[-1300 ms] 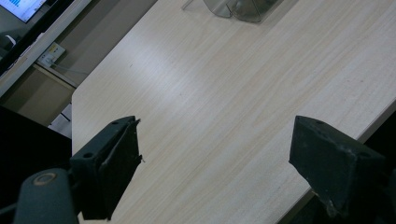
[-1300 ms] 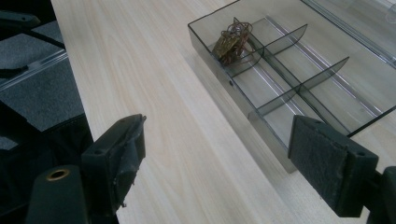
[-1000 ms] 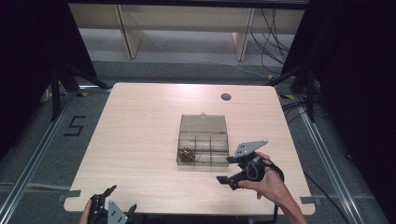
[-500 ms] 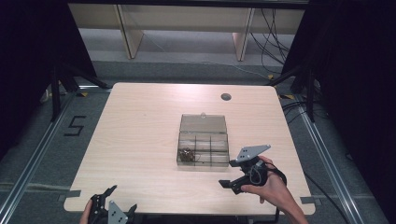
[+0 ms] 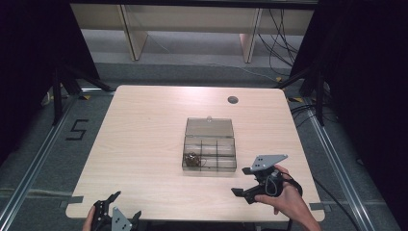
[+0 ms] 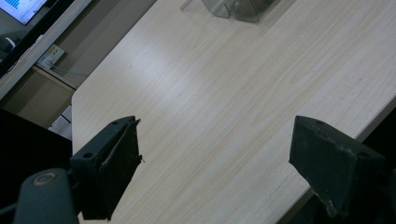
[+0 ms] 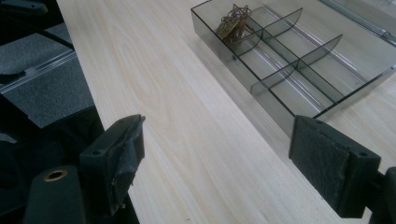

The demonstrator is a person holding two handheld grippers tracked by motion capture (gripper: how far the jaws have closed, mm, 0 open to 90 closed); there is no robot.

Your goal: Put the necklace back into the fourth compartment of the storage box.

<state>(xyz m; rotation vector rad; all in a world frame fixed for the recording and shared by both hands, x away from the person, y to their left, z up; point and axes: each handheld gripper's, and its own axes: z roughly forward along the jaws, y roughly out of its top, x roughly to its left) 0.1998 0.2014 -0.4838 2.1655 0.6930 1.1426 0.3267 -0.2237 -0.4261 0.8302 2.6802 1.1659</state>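
Clear compartment box (image 5: 210,149) sits mid-worktop, lid flipped back for access, tangled clips (image 5: 193,159) in its near-left cell; right gripper (image 5: 248,182) hovers nearby, left gripper (image 5: 117,207) parked, both jaws apart

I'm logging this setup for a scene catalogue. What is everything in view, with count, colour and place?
Table: one, light wood, centre of the high view.
Compartment box: one, clear smoky grey, lid open, right of the table's middle.
Tangle of small metal pieces: one clump, brownish, in the box's near-left compartment; what they are is too small to tell.
Round hole: one, dark grey, far right part of the table.
Floor marking "5": one, black, left of the table.
Left gripper: one, black, near-left table edge, jaws apart, empty.
Right gripper: one, black with grey plate, near the box, jaws apart, empty.
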